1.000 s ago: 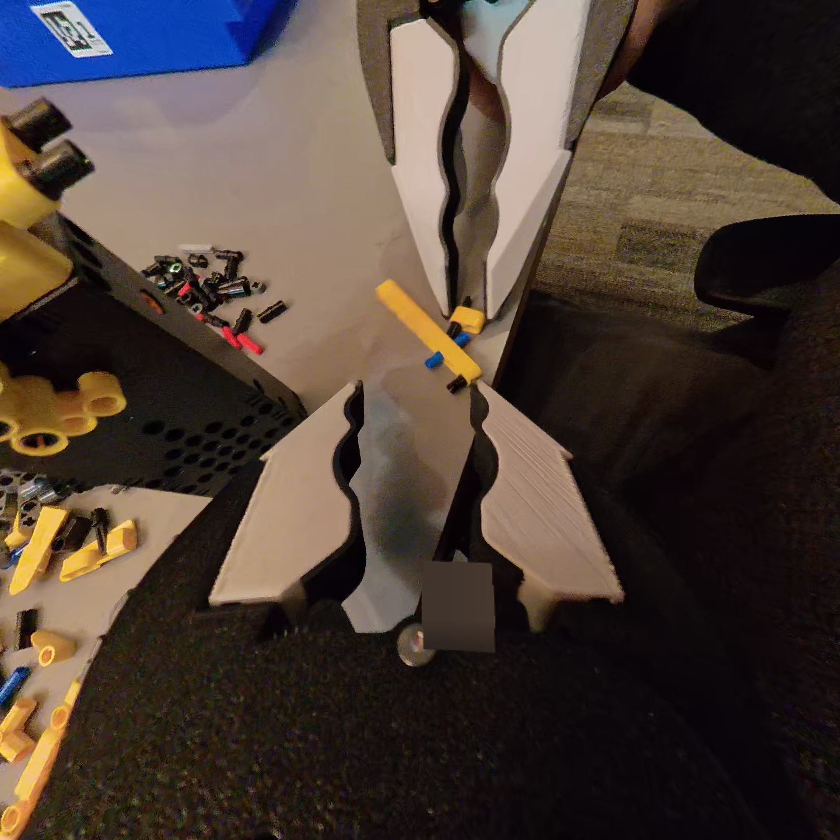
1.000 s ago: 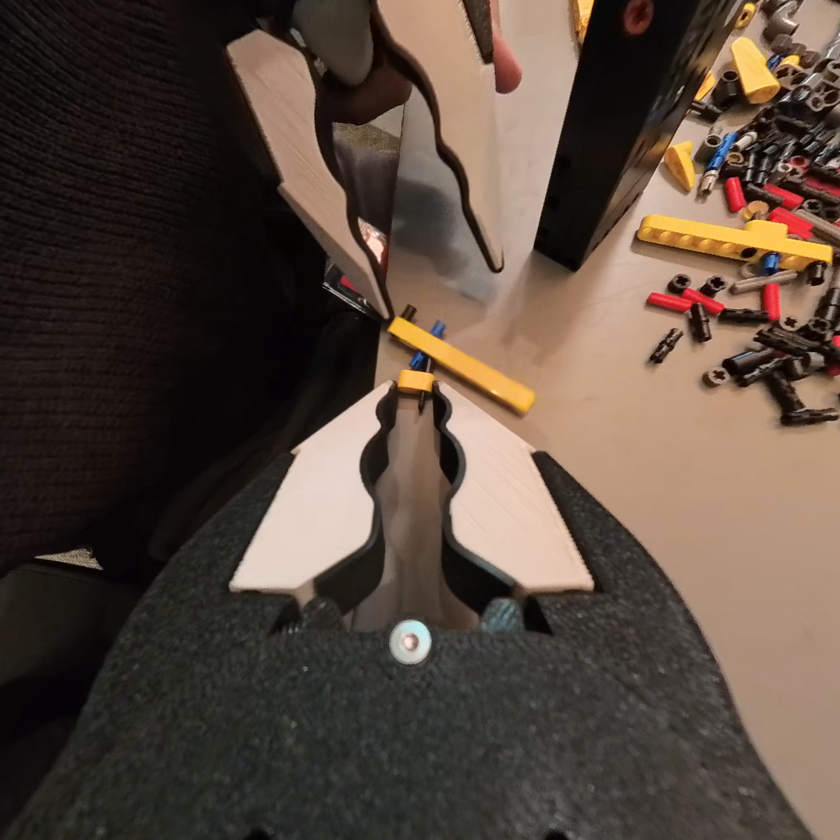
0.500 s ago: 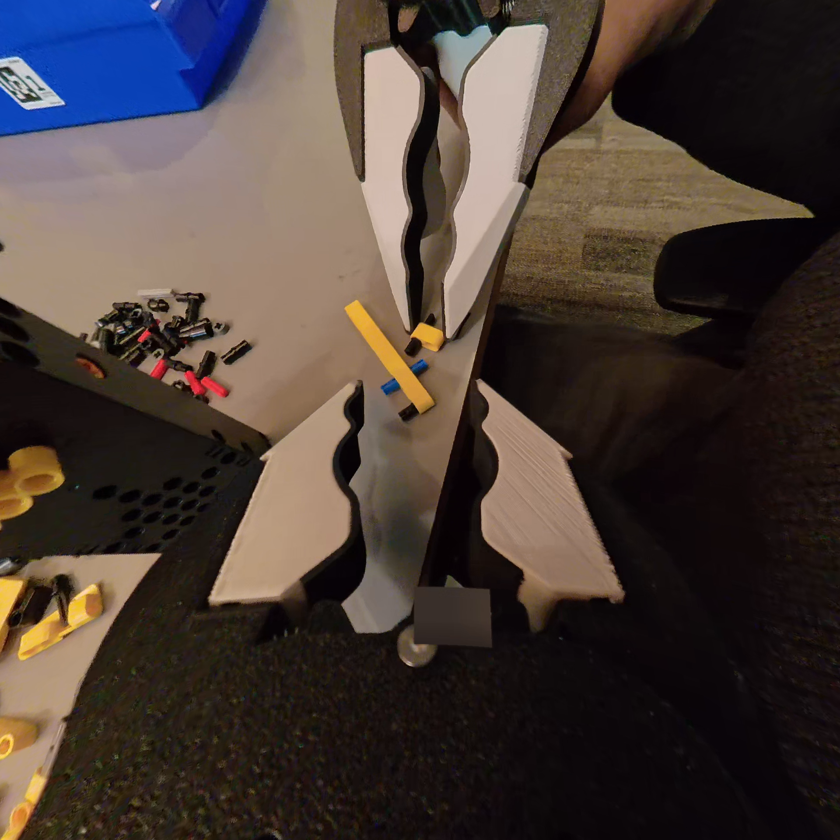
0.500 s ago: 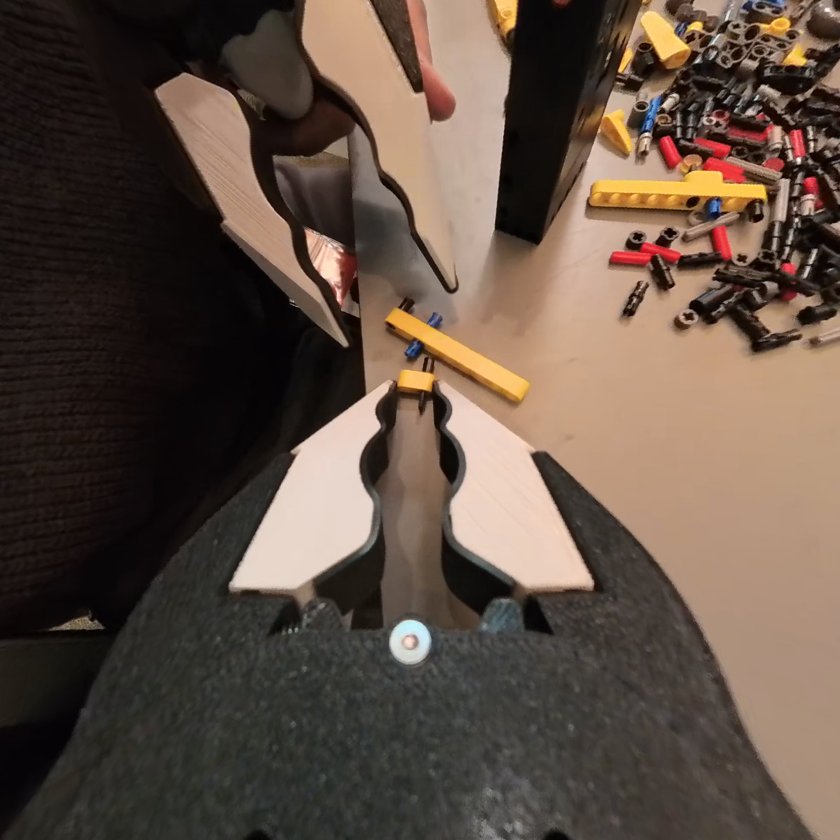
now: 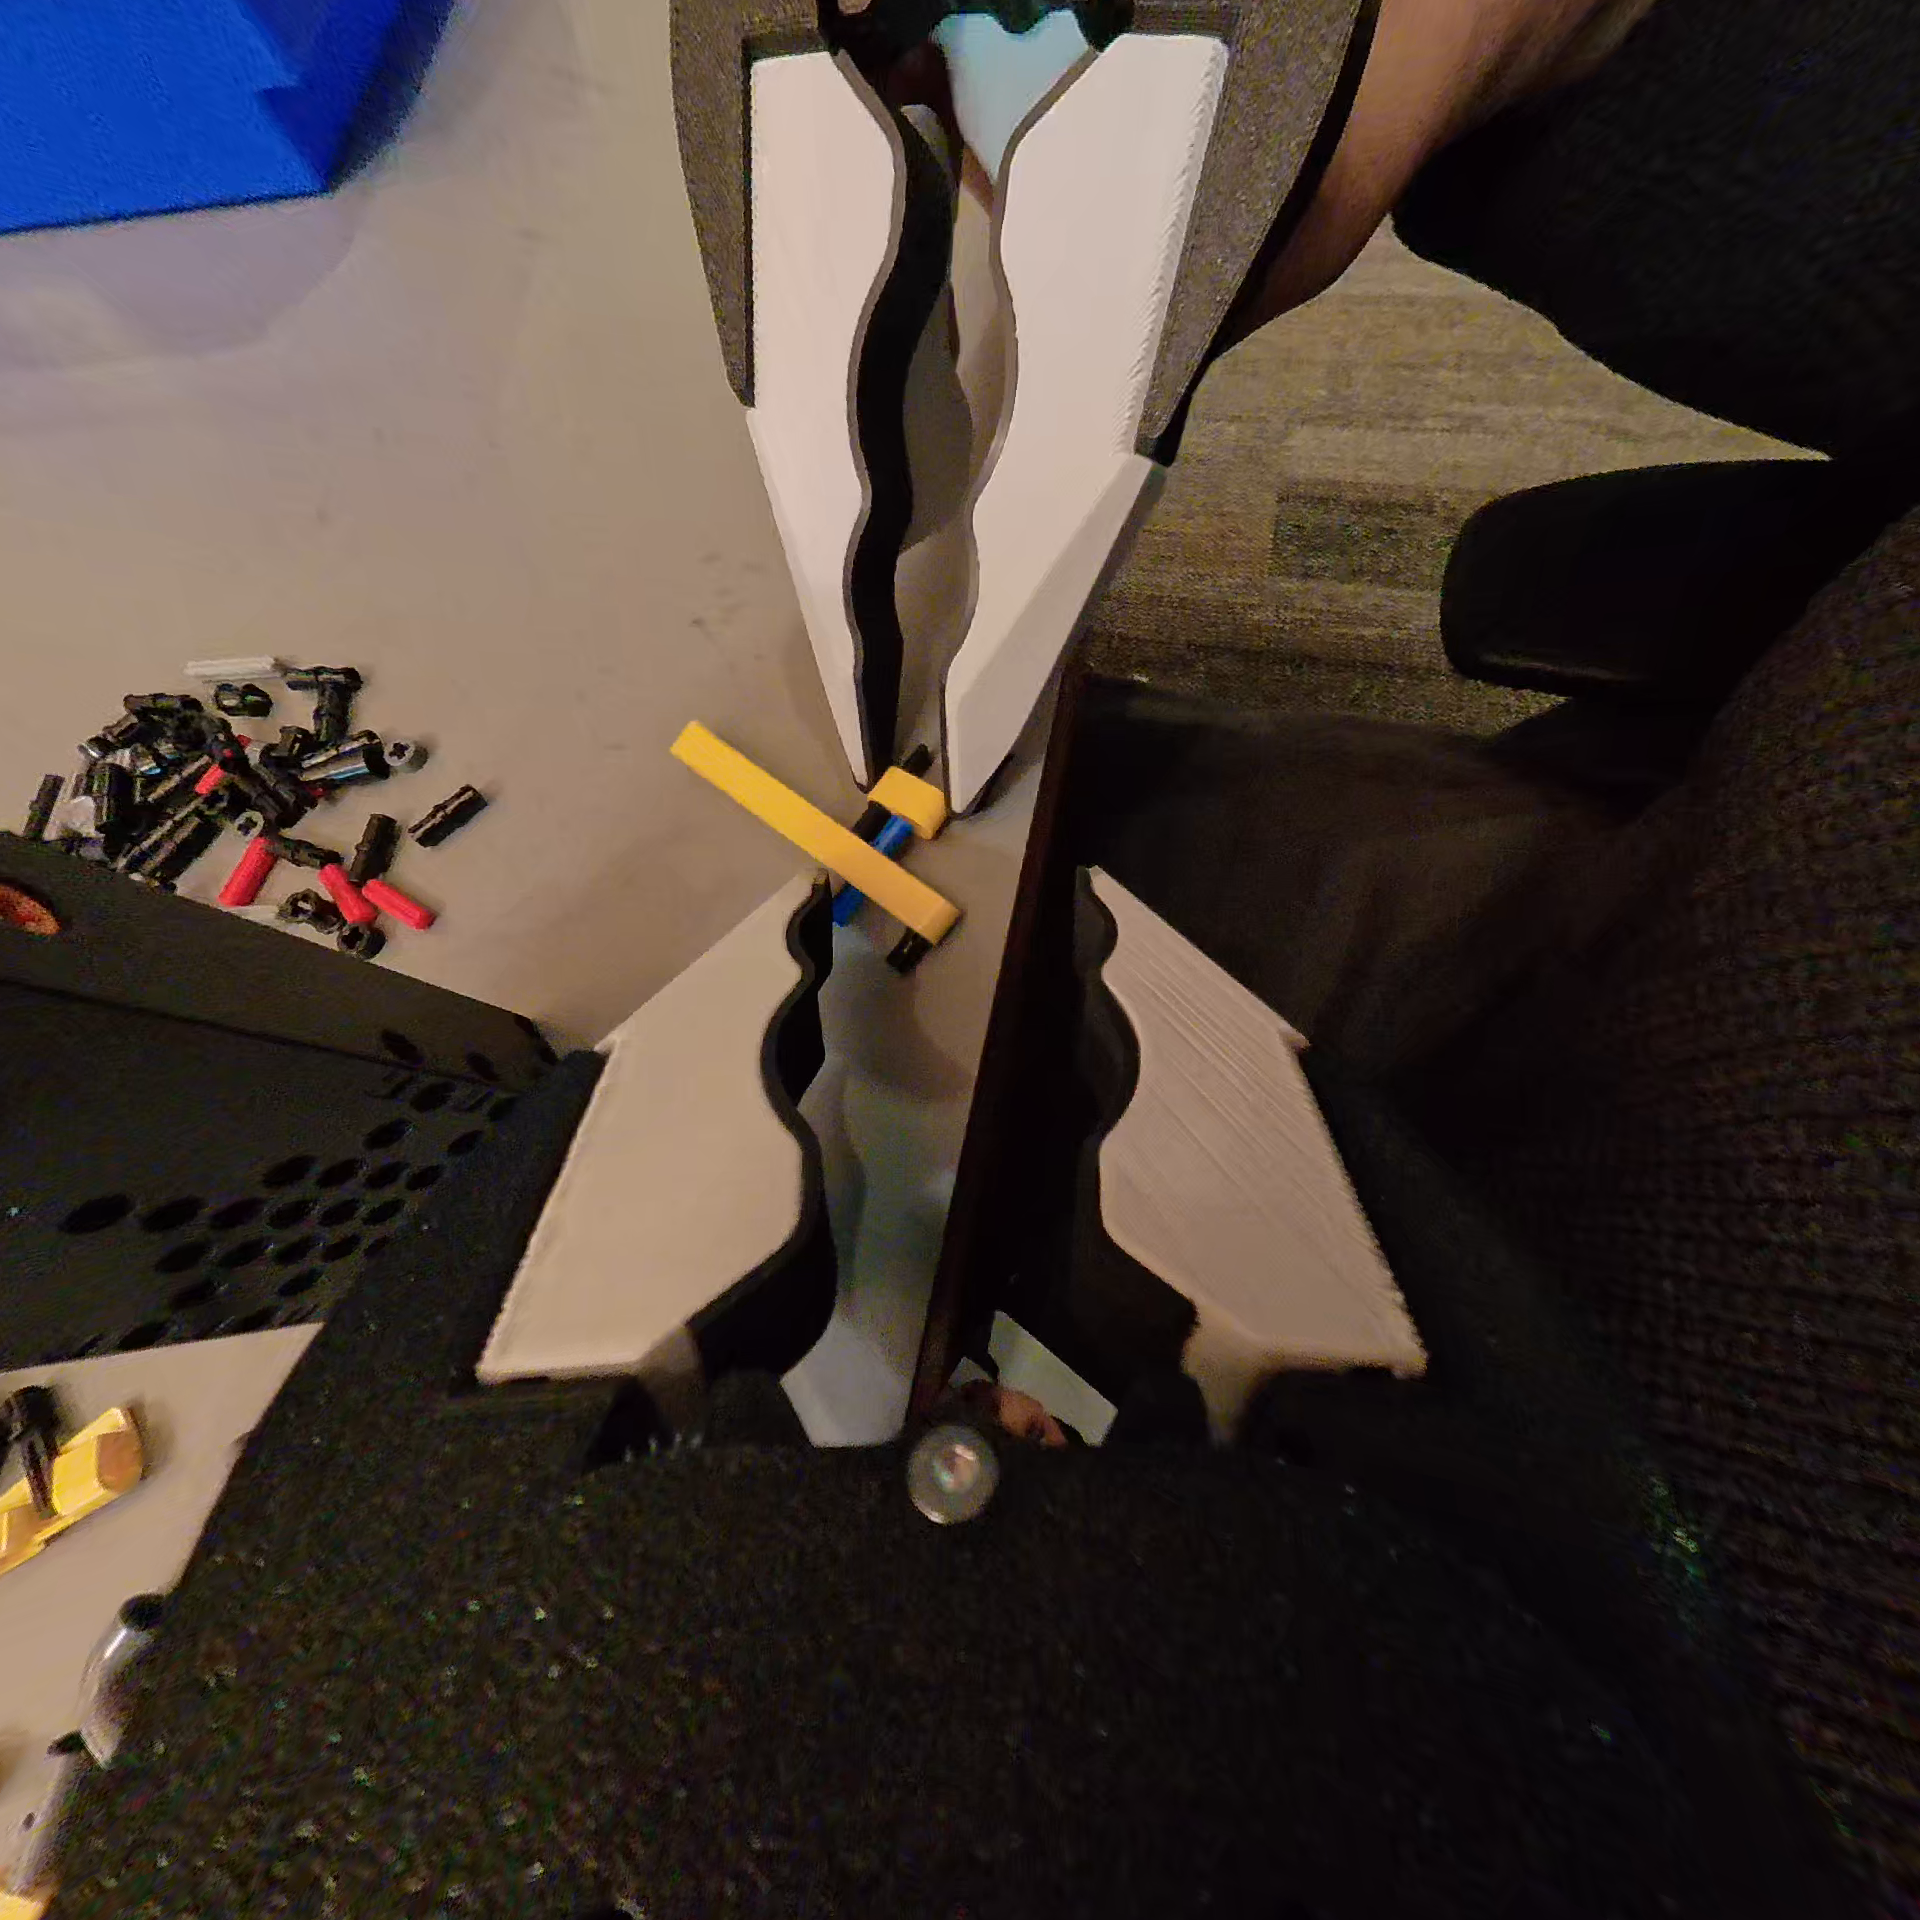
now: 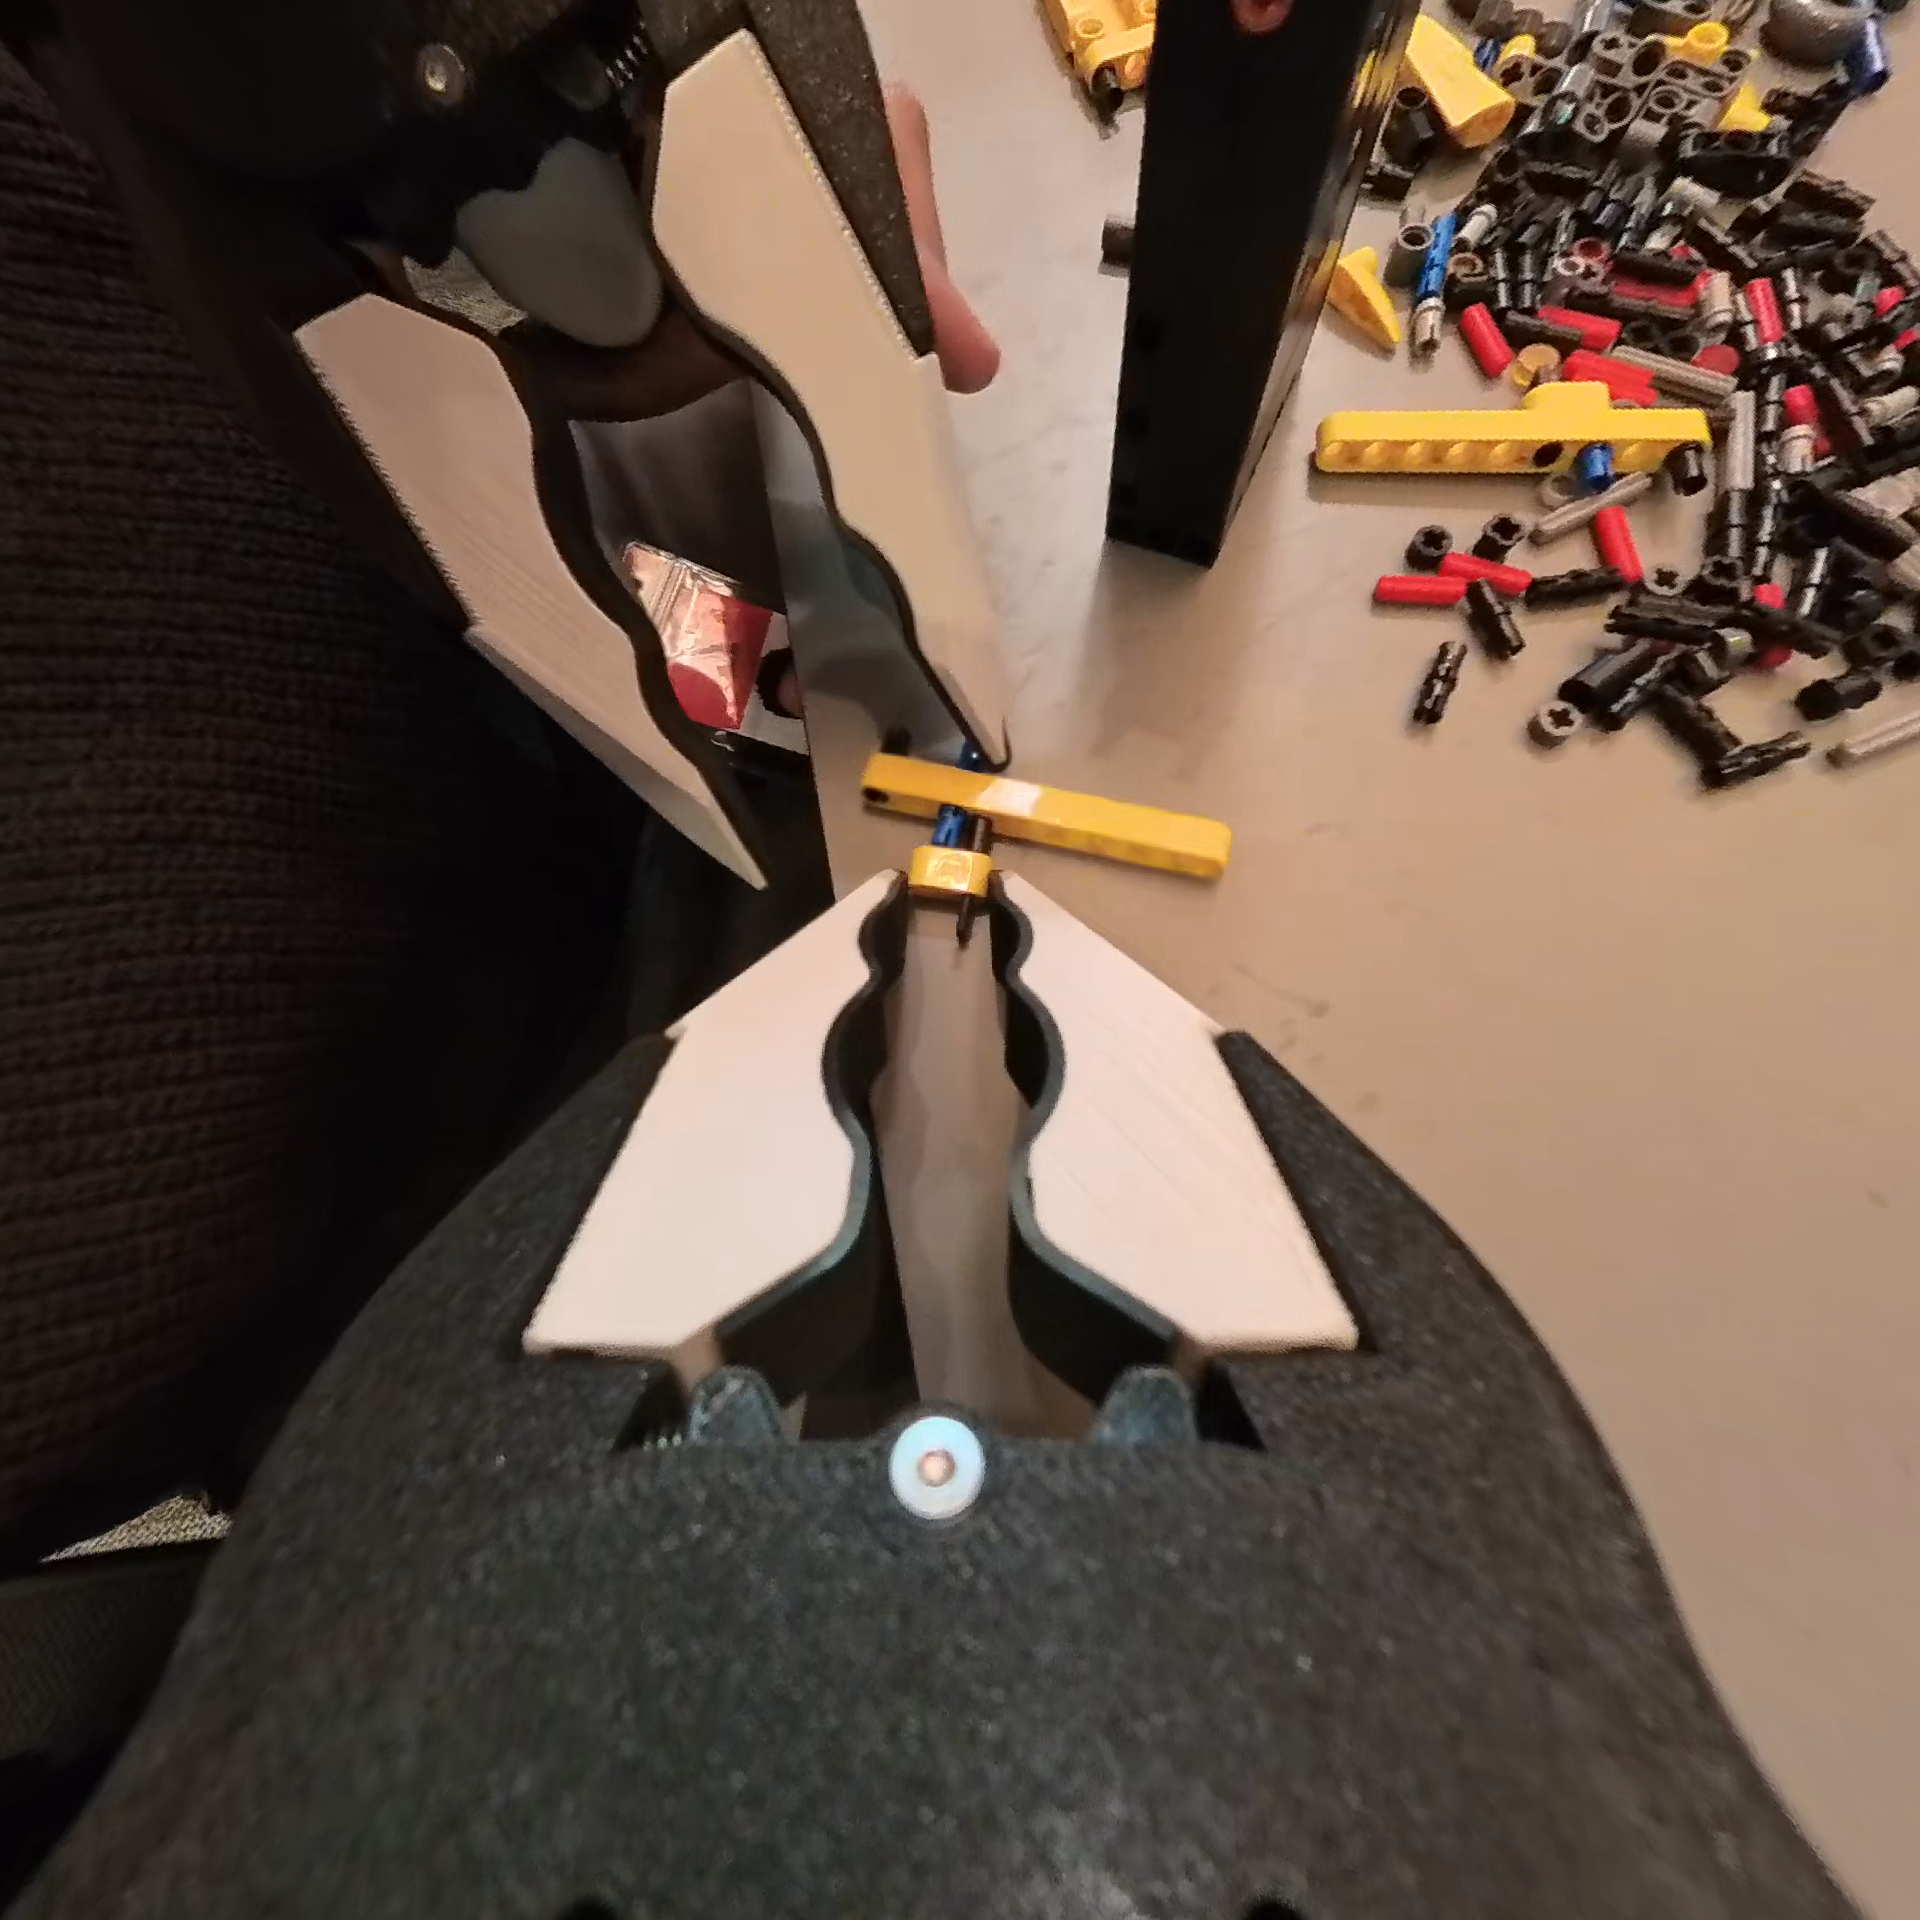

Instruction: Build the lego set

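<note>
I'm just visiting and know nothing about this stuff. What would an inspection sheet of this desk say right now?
Surface: beige table, lightly scuffed.
Things in hand: small yellow connector with a black pin, meeting a long yellow beam that carries a blue pin.
Clutter: heap of black, red and grey pins; black perforated box; blue box.
Grippers: right gripper shut on the connector; left gripper open by the beam's end.
Cables: nothing seen.
Surroundings: carpet, dark chair.
</note>
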Demonstrator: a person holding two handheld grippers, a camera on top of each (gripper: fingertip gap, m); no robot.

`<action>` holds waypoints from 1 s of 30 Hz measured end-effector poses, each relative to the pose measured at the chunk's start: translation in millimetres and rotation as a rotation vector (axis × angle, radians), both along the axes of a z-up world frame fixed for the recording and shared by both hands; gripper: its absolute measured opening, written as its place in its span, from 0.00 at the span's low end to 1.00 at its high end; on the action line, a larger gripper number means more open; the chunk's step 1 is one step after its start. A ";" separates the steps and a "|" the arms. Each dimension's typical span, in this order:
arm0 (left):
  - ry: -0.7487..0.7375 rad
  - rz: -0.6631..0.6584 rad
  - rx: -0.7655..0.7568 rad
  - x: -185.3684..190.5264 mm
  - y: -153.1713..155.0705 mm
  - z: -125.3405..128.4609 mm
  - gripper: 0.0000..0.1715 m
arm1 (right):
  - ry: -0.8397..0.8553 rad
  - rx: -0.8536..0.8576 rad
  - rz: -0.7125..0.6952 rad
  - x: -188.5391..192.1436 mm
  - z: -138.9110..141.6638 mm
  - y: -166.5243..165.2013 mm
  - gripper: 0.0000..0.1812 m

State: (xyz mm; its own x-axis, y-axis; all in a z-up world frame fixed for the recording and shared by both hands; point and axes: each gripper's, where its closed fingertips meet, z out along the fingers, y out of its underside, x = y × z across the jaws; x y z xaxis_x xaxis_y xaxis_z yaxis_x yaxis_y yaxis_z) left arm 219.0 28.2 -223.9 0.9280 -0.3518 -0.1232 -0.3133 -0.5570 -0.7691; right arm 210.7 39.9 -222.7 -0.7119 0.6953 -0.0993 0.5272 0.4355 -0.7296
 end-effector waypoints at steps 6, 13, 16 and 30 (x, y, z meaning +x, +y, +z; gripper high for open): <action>0.000 0.007 0.018 -3.6 -0.5 3.9 0.27 | 0.003 0.022 -0.005 -0.8 -0.3 0.7 0.08; -0.033 0.008 0.013 -7.4 2.3 6.7 0.26 | 0.013 0.028 -0.009 -1.6 0.7 1.2 0.08; -0.019 0.024 -0.005 -9.3 3.9 3.4 0.26 | 0.016 0.030 -0.010 -2.2 -0.4 0.2 0.08; -0.005 0.034 -0.001 -10.6 4.5 2.7 0.13 | 0.025 0.023 -0.036 -3.0 -0.4 -0.3 0.08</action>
State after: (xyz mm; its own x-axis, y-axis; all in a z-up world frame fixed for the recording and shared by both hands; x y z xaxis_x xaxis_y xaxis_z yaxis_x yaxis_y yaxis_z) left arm 208.5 32.7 -221.2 0.9399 -0.3202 -0.1188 -0.2908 -0.5676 -0.7702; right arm 207.8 39.6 -223.2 -0.6881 0.7226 -0.0652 0.5247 0.4335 -0.7326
